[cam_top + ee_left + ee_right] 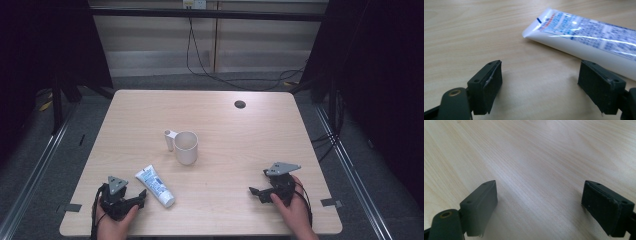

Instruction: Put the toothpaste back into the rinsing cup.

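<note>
The toothpaste tube point(155, 186) lies flat on the wooden table point(240, 135), near the front edge and left of centre, its crimped flat end toward 11 o'clock and its cap end toward 5 o'clock in the high view. It is white with blue print along its length. The left gripper point(136, 201) sits just beside the tube, at about 8 o'clock from it, low over the table with the person's hand behind it. Its jaws stand wide apart with nothing between them. In the left gripper view the tube point(586, 40) runs from 12 o'clock down toward 3 o'clock; its crimped end is ahead of the gap between the jaws, and its body passes just behind the right-hand jaw. Whether that jaw touches the tube cannot be told; bare tabletop point(474, 32) lies between the pads.

A white cup point(186, 147) stands upright near the table's middle, at about 1 o'clock from the tube and well apart from it. Its handle points toward 9 o'clock. Its inside looks plain white; what it holds cannot be made out.

The right gripper point(256, 193) rests near the front right of the table, at about 3 o'clock from the tube and well apart. Its jaws are also spread wide over bare wood point(536, 157), gripping nothing.

A small dark round hole point(240, 104) sits near the table's far edge, at 12 o'clock from the right gripper.
</note>
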`<state>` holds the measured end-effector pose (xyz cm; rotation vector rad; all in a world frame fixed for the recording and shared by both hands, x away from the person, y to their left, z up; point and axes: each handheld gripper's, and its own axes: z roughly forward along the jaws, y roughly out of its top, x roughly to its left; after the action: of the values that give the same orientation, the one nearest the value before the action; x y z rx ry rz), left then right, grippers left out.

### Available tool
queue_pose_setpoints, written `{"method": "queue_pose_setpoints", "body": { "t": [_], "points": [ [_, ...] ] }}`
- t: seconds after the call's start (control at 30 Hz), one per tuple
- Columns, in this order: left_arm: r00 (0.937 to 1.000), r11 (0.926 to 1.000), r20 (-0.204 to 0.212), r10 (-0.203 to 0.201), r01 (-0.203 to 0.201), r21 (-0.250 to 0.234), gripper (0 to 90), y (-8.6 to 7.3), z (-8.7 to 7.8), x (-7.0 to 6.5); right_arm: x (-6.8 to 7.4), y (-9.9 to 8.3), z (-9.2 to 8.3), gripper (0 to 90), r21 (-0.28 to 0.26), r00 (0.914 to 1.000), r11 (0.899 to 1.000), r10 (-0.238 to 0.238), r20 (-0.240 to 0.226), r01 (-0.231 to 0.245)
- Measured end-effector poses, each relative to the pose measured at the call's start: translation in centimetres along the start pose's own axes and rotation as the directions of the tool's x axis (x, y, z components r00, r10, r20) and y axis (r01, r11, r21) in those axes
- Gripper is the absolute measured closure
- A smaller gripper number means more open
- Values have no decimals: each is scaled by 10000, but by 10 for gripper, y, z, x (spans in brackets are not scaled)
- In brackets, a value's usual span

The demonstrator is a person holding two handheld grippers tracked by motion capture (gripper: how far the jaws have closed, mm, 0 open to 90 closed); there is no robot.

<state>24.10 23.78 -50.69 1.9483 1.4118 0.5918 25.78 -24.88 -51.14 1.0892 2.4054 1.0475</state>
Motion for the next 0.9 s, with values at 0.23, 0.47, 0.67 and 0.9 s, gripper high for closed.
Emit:
{"method": "queue_pose_setpoints", "body": {
  "t": [0.23, 0.47, 0.67, 0.9],
  "points": [
    [9998, 9999, -142, -151, 151, -7, 191, 5, 6, 1, 0, 0, 0, 130, 12, 10000, 10000, -1, 13, 1],
    [9999, 9945, 32, -115, 111, 1039, 195, 18, 5, 3, 0, 0, 0, 130, 3, 10000, 10000, 3, -1, -3],
    [9832, 9671, 490, -1758, 1632, 1950, 295, 39, -1, 9, 0, 0, 0, 130, 7, 10000, 10000, 2, 1, -2],
    [9659, 9430, 762, -2474, 2220, 2481, 295, 58, -4, 5, 0, 0, 0, 130, 17, 10000, 10000, -1, 14, 1]
  ]
}}
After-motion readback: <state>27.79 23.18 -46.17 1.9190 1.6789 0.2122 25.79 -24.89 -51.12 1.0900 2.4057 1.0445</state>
